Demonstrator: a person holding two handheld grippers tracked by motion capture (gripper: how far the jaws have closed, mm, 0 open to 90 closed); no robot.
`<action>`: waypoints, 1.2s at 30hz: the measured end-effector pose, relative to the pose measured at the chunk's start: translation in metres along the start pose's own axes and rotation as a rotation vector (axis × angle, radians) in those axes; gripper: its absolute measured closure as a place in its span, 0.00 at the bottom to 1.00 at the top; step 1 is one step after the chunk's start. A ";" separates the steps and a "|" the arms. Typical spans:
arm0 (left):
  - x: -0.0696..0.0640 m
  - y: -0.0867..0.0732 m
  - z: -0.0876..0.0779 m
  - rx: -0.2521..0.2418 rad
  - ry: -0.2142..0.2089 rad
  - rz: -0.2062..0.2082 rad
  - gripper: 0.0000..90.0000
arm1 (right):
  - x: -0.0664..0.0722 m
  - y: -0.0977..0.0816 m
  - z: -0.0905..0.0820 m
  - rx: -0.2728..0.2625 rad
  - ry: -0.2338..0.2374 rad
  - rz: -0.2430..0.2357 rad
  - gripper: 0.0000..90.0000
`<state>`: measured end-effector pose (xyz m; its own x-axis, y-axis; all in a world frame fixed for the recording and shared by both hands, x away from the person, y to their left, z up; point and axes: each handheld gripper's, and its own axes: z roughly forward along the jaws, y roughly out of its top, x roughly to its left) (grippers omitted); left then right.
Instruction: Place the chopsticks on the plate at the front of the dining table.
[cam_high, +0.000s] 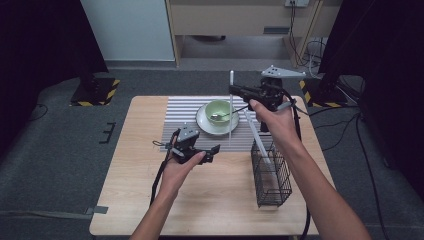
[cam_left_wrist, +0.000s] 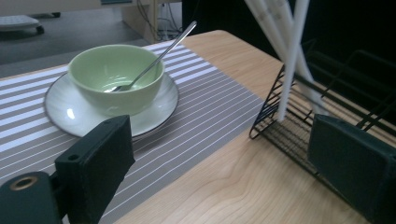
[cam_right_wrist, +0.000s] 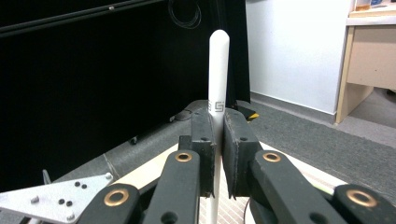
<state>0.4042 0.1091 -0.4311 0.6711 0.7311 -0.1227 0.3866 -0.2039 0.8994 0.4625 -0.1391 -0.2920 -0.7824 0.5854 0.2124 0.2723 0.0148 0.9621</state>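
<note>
Here, the right gripper (cam_right_wrist: 215, 154) clamps a slim white plastic chopstick (cam_right_wrist: 217, 74) upright above the black wire basket (cam_high: 272, 175), while the left gripper (cam_high: 200, 150) hovers, jaws apart.

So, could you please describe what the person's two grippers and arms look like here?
Both are black two-jaw tools. The left gripper has flat, blocky black pads, a brass-ringed pivot and a grey top piece, with a black cable trailing back along the forearm. The right gripper has linked black arms with brass-ringed pivots, a grey three-cornered plate dotted with screws, and a black cable. Both forearms are bare, with no sleeves.
</note>
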 end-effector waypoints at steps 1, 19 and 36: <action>-0.002 0.001 0.002 0.005 -0.005 0.006 0.07 | 0.000 0.000 0.000 -0.003 0.002 0.003 0.94; -0.029 0.008 0.025 -0.053 -0.085 0.009 0.63 | 0.000 0.001 -0.002 -0.013 0.031 0.039 0.94; -0.030 0.008 0.027 -0.045 -0.121 -0.015 0.92 | -0.003 0.002 -0.006 -0.010 0.055 0.058 0.94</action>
<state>0.4041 0.0680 -0.4312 0.7381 0.6493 -0.1832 0.3701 -0.1627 0.9146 0.4621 -0.1456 -0.2895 -0.7954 0.5394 0.2766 0.3126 -0.0260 0.9495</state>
